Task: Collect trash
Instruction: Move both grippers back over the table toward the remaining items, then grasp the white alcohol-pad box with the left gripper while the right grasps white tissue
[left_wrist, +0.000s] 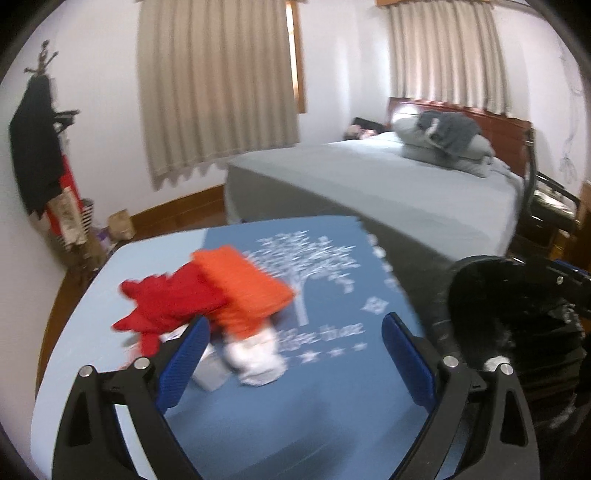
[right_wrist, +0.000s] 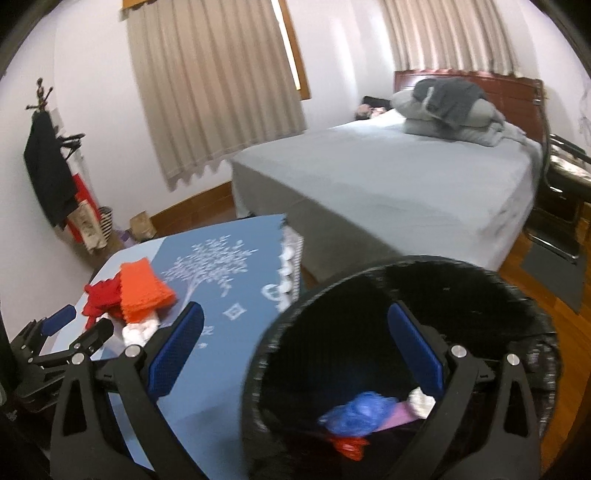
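Observation:
A red wrapper (left_wrist: 166, 299), an orange cloth-like piece (left_wrist: 247, 291), a crumpled white tissue (left_wrist: 255, 358) and a small grey box (left_wrist: 210, 373) lie on the blue table (left_wrist: 314, 417). My left gripper (left_wrist: 295, 343) is open and empty, just in front of this pile. The pile also shows in the right wrist view (right_wrist: 140, 291). My right gripper (right_wrist: 295, 339) is open and empty above the rim of a black trash bin (right_wrist: 406, 280). Inside the bin lie a blue wrapper (right_wrist: 358, 410), a red scrap (right_wrist: 349, 445), a pink piece and white tissue.
The bin (left_wrist: 513, 314) stands right of the table. A grey bed (right_wrist: 388, 177) with pillows lies behind. A coat rack (left_wrist: 40, 147) and a paper bag (left_wrist: 122, 223) stand by the left wall. A black chair (right_wrist: 565, 206) is at far right.

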